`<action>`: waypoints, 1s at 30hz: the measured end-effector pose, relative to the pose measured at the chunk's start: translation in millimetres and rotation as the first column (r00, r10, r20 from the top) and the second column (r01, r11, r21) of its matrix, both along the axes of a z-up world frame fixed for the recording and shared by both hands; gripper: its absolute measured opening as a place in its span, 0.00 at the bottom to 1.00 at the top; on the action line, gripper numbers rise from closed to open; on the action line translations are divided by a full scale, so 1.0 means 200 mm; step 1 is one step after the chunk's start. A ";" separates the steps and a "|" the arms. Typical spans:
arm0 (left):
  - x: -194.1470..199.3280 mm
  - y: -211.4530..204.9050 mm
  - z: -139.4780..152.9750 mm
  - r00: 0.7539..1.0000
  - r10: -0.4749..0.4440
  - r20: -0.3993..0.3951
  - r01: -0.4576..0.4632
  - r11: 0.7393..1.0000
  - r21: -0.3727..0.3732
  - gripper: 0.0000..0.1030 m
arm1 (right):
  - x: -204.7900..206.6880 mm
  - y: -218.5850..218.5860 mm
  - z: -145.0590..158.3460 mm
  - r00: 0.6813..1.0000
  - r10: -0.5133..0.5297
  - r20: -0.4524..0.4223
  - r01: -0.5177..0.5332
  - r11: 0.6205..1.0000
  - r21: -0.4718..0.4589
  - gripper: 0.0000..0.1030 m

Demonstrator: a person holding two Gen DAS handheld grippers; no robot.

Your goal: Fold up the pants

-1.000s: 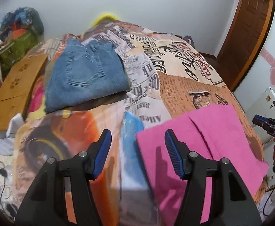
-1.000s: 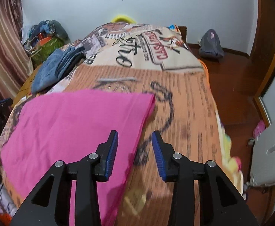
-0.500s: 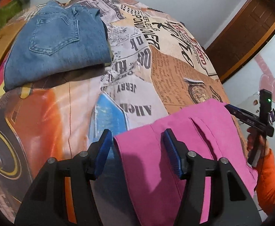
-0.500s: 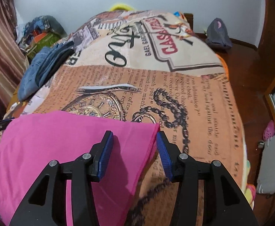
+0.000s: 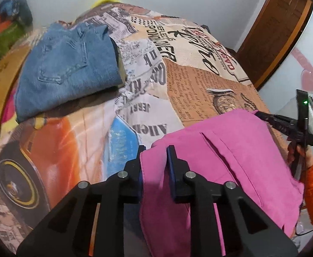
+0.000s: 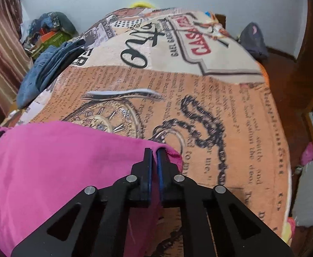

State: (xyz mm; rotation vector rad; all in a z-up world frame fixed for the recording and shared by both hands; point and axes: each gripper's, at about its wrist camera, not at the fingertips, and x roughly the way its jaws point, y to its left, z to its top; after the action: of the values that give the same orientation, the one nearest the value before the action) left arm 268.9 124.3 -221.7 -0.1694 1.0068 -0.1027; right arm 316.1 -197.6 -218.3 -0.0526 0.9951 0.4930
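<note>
While each tool has just closed on a far corner of the pink pants (image 5: 231,156) on the bed (image 5: 199,81), left tool (image 5: 155,160) and right tool (image 6: 153,162) hold an edge running nine-to-three, bare bed toward twelve

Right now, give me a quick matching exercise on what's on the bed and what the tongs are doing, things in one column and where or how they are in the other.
Things:
1. pink pants
2. folded jeans
3. left tongs
4. grey bag

Places or states:
A. far side of the bed
B. on the floor by the wall
C. nearest on the bed
D. shut on a pink corner

Pairs: 1-C, 2-A, 3-D, 4-B
</note>
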 end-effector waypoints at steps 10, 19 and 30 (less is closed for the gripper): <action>-0.02 0.07 0.01 1.000 0.021 -0.001 -0.021 1.000 0.003 0.18 | 0.01 -0.06 0.02 0.999 -0.022 -0.047 0.024 0.999 0.028 0.24; 0.03 0.05 0.04 0.998 0.064 0.019 -0.066 0.993 0.099 0.28 | -0.06 -0.04 0.13 0.999 -0.045 -0.020 0.047 0.997 0.066 0.39; -0.32 0.06 0.32 0.987 0.090 0.132 -0.102 0.991 0.085 0.47 | -0.40 0.10 0.40 0.990 0.066 0.127 -0.070 0.997 0.031 0.40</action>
State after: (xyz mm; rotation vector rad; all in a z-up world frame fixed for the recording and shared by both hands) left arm 203.9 136.1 -158.5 -0.1260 0.8719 0.0206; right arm 237.0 -178.5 -139.1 -0.0854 0.8629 0.5630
